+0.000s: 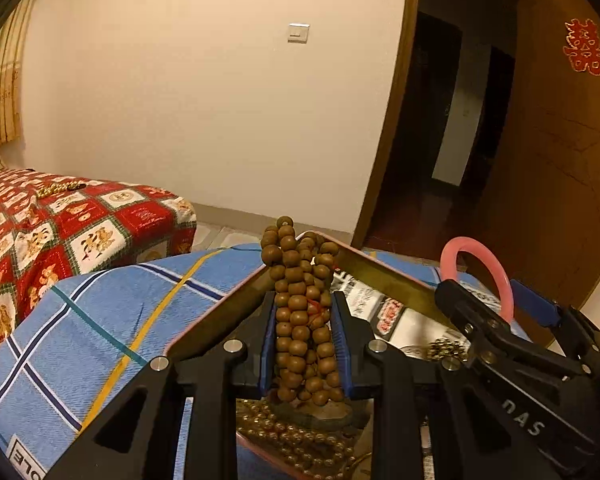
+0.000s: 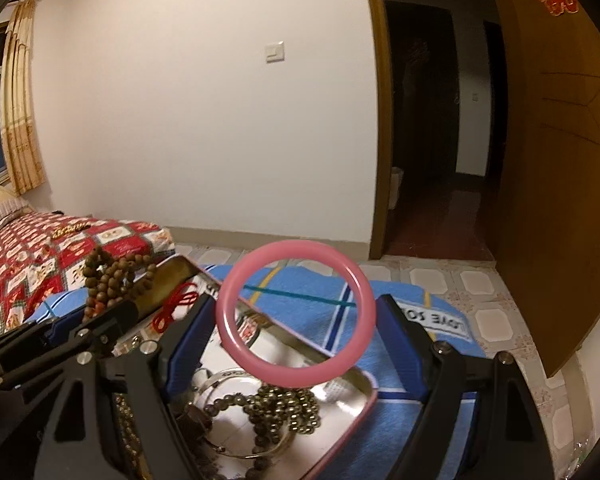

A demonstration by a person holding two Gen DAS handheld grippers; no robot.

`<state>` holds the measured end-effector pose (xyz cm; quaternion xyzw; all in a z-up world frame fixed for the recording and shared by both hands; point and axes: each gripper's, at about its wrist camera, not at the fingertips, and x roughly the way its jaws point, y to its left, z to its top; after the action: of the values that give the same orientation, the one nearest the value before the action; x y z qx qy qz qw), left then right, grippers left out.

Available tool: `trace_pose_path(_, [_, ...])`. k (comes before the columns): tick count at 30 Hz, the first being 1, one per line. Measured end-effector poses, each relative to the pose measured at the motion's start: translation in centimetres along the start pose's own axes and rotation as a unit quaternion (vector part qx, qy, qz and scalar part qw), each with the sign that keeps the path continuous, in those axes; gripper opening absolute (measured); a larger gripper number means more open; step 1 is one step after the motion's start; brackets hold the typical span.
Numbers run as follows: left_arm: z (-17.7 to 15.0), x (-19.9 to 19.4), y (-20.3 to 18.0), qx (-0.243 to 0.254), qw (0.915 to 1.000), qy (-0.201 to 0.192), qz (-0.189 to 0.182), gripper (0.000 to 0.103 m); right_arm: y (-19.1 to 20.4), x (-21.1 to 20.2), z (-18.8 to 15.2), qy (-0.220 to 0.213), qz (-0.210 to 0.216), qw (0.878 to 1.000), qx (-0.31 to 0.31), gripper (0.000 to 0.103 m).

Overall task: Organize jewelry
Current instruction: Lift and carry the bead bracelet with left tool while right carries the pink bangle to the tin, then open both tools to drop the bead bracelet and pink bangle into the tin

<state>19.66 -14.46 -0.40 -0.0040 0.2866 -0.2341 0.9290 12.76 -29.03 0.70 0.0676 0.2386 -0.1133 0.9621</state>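
Observation:
In the left wrist view my left gripper (image 1: 303, 302) is shut on a thick bundle of brown wooden beads (image 1: 300, 320), which stands upright between its blue pads over an open metal tin (image 1: 384, 278). To its right, my right gripper (image 1: 500, 300) holds a pink bangle (image 1: 504, 284). In the right wrist view the pink bangle (image 2: 230, 332) spans the wide-set pads of my right gripper (image 2: 296, 306), above the tin (image 2: 360, 384). In the tin lie dark metal beads (image 2: 288, 408), a silver bangle (image 2: 220, 378) and a red cord (image 2: 176, 304). My left gripper (image 2: 80, 330) with the wooden beads (image 2: 112, 280) is at the left.
The tin rests on a blue checked cloth (image 1: 100, 320). Behind it is a bed with a red patterned quilt (image 1: 80, 224), and a gold bead string (image 1: 58, 189) lies on it. An open wooden door (image 2: 560, 160) and a dark doorway are at the right.

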Motion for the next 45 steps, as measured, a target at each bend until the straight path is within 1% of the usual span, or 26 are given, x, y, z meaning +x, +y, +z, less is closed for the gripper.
trace_pose_path(2, [-0.1,0.4,0.2,-0.003,0.9999,0.009,0.004,0.026,-0.1,0.3,0.0,0.012,0.012,1.000,0.001,0.084])
trace_pose_path(6, [-0.5,1.1,0.4,-0.006,0.9995,0.028,0.011,0.026,-0.1,0.9,-0.1,0.032,0.024,0.999,0.004,0.084])
trace_pose_path(10, [-0.5,1.2,0.6,-0.011,0.9993,0.033,0.016,0.026,0.0,1.2,-0.2,0.043,0.027,0.999,0.000,0.084])
trace_pose_path(17, [-0.6,1.7,1.2,-0.020,0.9983,0.049,0.026,0.026,0.5,1.2,-0.2,0.045,0.031,0.998,-0.013,0.084])
trace_pose_path(25, [-0.6,1.6,1.2,-0.011,0.9980,0.052,0.035,0.026,0.7,0.9,-0.2,0.046,0.050,0.998,-0.012,0.084])
trace_pose_path(30, [-0.6,1.6,1.2,-0.013,0.9980,0.051,0.035,0.026,1.1,1.3,-0.3,0.050,0.040,0.998,-0.029,0.084])
trace_pose_path(33, [-0.6,1.5,1.2,-0.013,0.9979,0.051,0.038,0.026,1.1,1.3,-0.3,0.050,0.047,0.997,-0.030,0.084])
trace_pose_path(36, [-0.6,1.3,1.1,-0.011,0.9979,0.049,0.041,0.026,0.7,1.3,-0.1,0.049,0.074,0.996,-0.014,0.084])
trace_pose_path(37, [-0.6,1.3,1.0,-0.009,0.9978,0.050,0.042,0.026,0.2,1.1,0.1,0.048,0.096,0.994,0.002,0.084])
trace_pose_path(39, [-0.6,1.0,0.7,-0.005,0.9978,0.044,0.049,0.026,-0.1,1.0,0.2,0.047,0.121,0.991,0.019,0.084])
trace_pose_path(42, [-0.4,0.6,0.5,0.000,0.9979,0.038,0.051,0.026,0.0,1.0,0.2,0.049,0.126,0.991,0.016,0.084])
trace_pose_path(45, [-0.3,0.6,0.5,0.000,0.9979,0.040,0.051,0.026,0.2,0.6,0.3,0.048,0.159,0.986,0.023,0.084])
